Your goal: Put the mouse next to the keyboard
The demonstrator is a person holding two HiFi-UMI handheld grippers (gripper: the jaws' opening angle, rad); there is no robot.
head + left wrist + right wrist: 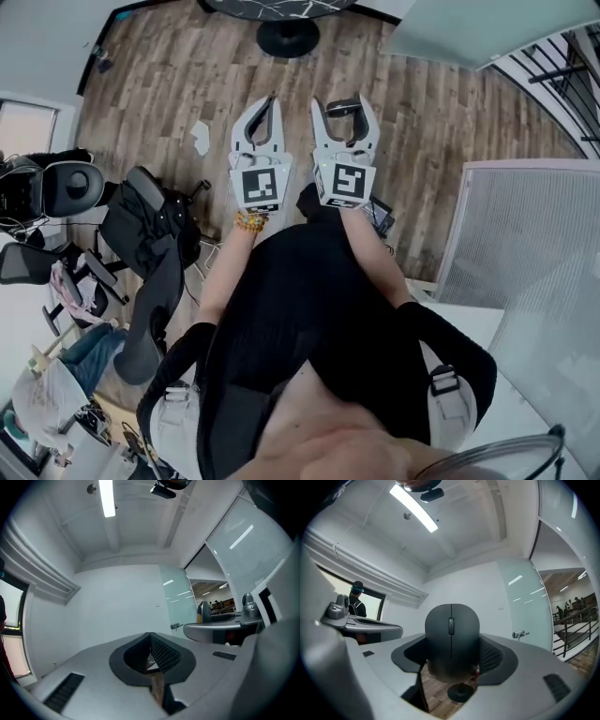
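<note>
1. wood-plank floor (450, 112) spreads out below in the head view, with office chairs (141, 234) crowded along its left edge.
2. both grippers are held out level, side by side (marker cubes facing up at the head camera).
3. right gripper (345, 112) has its jaws set wide and clamped on the dark grey mouse (452, 632), pads on its two flanks. the scroll wheel faces the gripper's camera, and the mouse is up off the floor.
4. left gripper (151, 644) carries nothing, its pads pressed together.

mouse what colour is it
The mouse is plain dark grey, scroll wheel included; it shows best in the right gripper view.
</note>
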